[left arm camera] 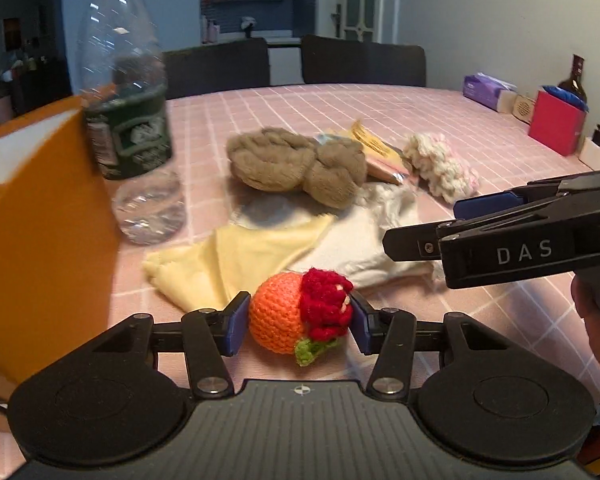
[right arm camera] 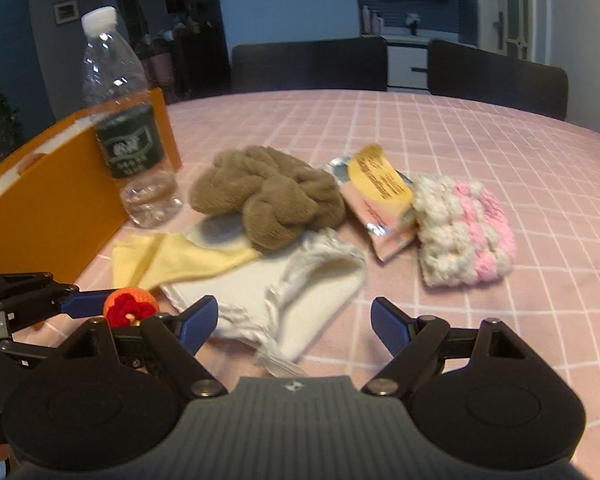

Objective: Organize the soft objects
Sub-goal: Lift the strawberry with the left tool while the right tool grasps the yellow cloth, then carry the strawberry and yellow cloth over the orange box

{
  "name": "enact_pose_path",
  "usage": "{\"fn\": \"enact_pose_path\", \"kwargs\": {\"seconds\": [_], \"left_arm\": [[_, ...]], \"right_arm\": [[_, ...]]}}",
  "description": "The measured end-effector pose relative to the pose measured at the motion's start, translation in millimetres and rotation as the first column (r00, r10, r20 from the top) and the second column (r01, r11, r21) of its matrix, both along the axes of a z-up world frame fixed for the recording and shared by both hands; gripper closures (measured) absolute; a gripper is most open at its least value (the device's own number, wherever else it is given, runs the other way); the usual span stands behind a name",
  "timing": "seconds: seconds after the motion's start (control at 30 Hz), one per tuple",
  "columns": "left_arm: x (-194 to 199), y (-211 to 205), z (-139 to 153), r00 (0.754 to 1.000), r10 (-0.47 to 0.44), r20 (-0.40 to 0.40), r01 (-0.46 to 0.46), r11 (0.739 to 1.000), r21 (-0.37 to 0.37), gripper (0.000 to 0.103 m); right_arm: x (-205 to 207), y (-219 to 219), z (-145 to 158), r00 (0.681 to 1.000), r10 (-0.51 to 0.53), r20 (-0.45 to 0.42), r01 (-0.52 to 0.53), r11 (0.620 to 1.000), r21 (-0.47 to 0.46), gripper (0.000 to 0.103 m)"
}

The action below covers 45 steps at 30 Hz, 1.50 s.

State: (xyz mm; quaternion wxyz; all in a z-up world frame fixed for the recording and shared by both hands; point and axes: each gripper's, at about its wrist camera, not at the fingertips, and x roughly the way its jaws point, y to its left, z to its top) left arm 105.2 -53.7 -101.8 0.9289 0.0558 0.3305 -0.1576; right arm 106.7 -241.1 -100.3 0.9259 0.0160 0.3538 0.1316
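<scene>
**Crocheted ball held in my left tongs, other soft items beyond**

Crocheted ball (left arm camera: 296,316), orange with a red flower and green leaf, sits between the blue pads of my left tongs (left arm camera: 298,322), which are clenched on its two sides. I judge it light and springy; it should squash under the pads, so a hold across its round middle is safer than one on the flower. My right tongs (right arm camera: 294,322) stand released, nothing between them, over the near edge of the white cloth (right arm camera: 300,300). Just left of that cloth lies the yellow cloth (right arm camera: 180,258), limp and thin, best pinched at a fold. Beyond both lies the brown plush bundle (right arm camera: 266,196); ahead and to the right lie a foil packet (right arm camera: 376,200) and the pink-and-white knit piece (right arm camera: 462,232). Far left stand a water bottle (right arm camera: 128,128) and the orange box (right arm camera: 60,200), probably the container for the soft things.
</scene>
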Motion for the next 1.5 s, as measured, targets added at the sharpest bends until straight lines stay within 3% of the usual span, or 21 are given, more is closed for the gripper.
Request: {"fn": "enact_pose_path", "kwargs": {"seconds": [0.17, 0.43, 0.57, 0.83, 0.9, 0.97, 1.27, 1.5], "left_arm": [[-11, 21, 23, 0.996, 0.094, 0.009, -0.094, 0.995, 0.034, 0.045], [-40, 41, 38, 0.994, 0.104, 0.022, -0.105, 0.993, 0.052, 0.045], [-44, 52, 38, 0.993, 0.115, -0.008, -0.115, 0.993, 0.012, 0.045], [-55, 64, 39, 0.99, 0.139, -0.012, -0.139, 0.99, -0.018, 0.045], [-56, 67, 38, 0.989, 0.145, -0.014, -0.145, 0.989, -0.029, 0.045], [-58, 69, 37, 0.989, 0.15, -0.012, -0.15, 0.988, -0.033, 0.045], [-71, 78, 43, 0.987, 0.16, 0.018, -0.159, 0.986, -0.054, 0.045], [-87, 90, 59, 0.986, 0.154, 0.057, -0.148, 0.984, -0.094, 0.045]], "right_arm": [[8, 22, 1, 0.995, 0.1, 0.019, -0.101, 0.994, 0.031, 0.03], [35, 65, -17, 0.97, 0.239, -0.033, -0.237, 0.97, 0.062, 0.037], [42, 83, -23, 0.964, 0.266, -0.03, -0.265, 0.964, 0.025, 0.037], [36, 111, -23, 0.946, 0.323, 0.027, -0.317, 0.939, -0.129, 0.082], [34, 110, -22, 0.948, 0.317, 0.033, -0.309, 0.941, -0.141, 0.096], [32, 106, -18, 0.95, 0.311, 0.031, -0.306, 0.945, -0.117, 0.103], [22, 99, 1, 0.959, 0.281, 0.035, -0.278, 0.958, -0.072, 0.103], [-7, 91, 36, 0.957, 0.282, 0.074, -0.279, 0.959, -0.051, 0.103]]}}
